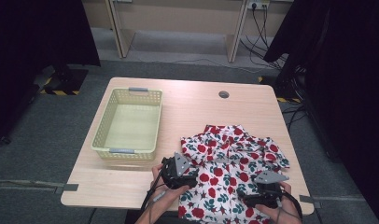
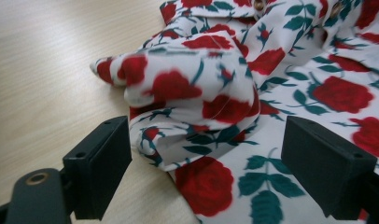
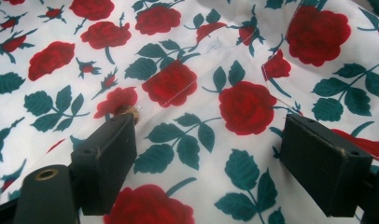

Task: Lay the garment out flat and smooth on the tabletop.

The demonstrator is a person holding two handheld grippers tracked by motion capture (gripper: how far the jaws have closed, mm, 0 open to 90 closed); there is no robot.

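Shirt (image 1: 234,168), one rose-printed piece, lay spread at the lower right of the frame, presumably flattened for folding; one empty basket (image 1: 128,122) waited at centre left. Both tongs stood open, gripping nothing: left gripper (image 1: 180,173) astride a bunched sleeve, right gripper (image 1: 264,193) over flat cloth
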